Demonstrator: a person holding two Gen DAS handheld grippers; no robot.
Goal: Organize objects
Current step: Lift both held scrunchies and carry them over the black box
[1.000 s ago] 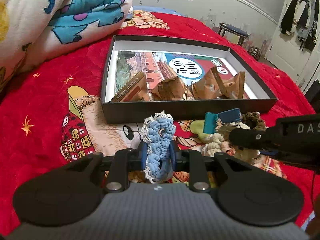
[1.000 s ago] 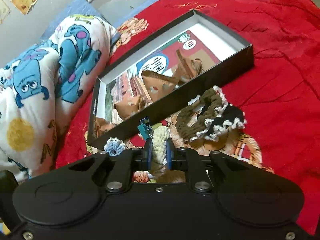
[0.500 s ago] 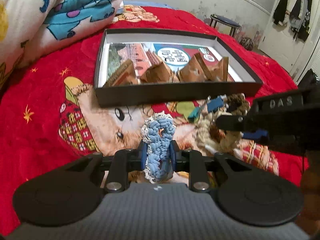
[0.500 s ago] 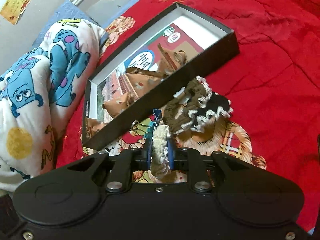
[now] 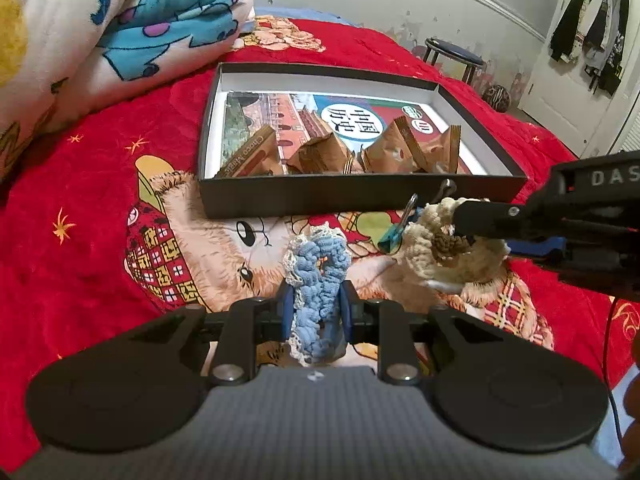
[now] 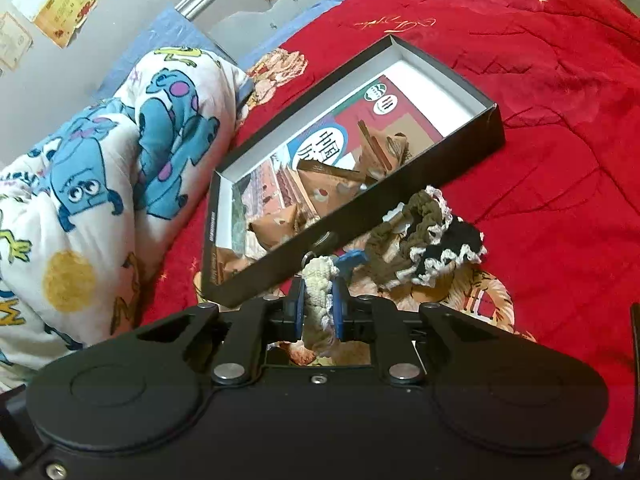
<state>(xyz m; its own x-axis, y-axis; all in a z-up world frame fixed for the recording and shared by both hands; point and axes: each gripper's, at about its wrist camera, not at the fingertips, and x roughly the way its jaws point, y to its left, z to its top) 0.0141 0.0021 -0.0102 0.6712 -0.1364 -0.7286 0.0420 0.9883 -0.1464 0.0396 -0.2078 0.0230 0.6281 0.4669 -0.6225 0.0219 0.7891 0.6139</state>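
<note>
Each tool is clamped on a crocheted scrunchie just short of the box (image 5: 360, 196) on the bed: the left tool (image 5: 316, 312) on the blue scrunchie (image 5: 318, 276), the right tool (image 6: 318, 312) on the cream scrunchie (image 6: 316, 280). A binder clip (image 5: 394, 232) lies touching the cream one and could snag and get dragged along. The yarn is squashy, so either scrunchie might slip out before clearing the box wall.
</note>
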